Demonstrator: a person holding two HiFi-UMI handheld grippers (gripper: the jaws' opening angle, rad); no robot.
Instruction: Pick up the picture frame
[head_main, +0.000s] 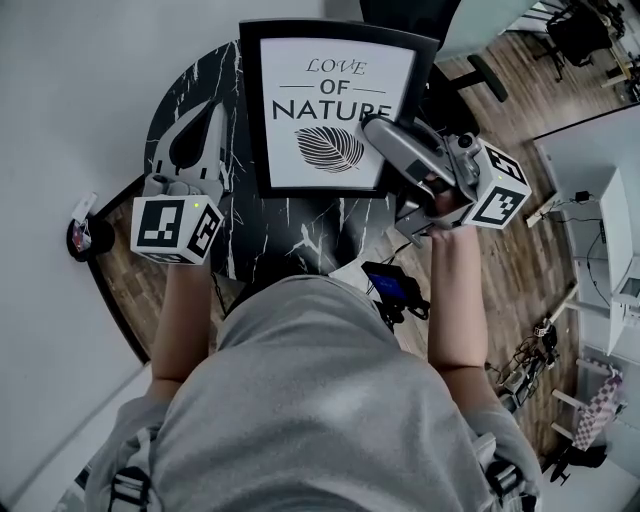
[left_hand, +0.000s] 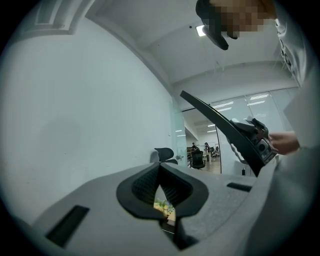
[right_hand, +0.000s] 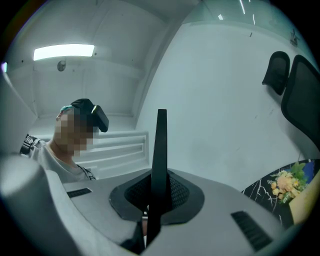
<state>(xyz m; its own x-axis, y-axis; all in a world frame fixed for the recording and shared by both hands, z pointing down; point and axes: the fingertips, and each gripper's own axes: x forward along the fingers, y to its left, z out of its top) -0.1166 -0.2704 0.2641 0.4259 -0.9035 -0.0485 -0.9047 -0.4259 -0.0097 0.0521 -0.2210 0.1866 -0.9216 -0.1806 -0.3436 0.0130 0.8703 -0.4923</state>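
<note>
The picture frame (head_main: 337, 105) has its lower right corner hidden under the right gripper (head_main: 372, 126), which also covers the last letter of the largest word. Below the frame, the dark marbled table (head_main: 260, 235) disappears under the person's grey top. Left of the frame, at the table's rim, a small object (head_main: 82, 230) is too small to identify. In the right gripper view the frame shows edge-on only, so its print is unseen, and the bottom edge cuts off its lower end.

The picture frame (head_main: 335, 110) had a smooth black rim around white paper. The table (head_main: 270, 240) was shiny black stone with white veins. The floor (head_main: 520, 250) looked like wood. The left gripper (head_main: 214, 110) and right gripper (head_main: 372, 126) were dull grey plastic. The shirt (head_main: 320, 400) was grey cloth.
</note>
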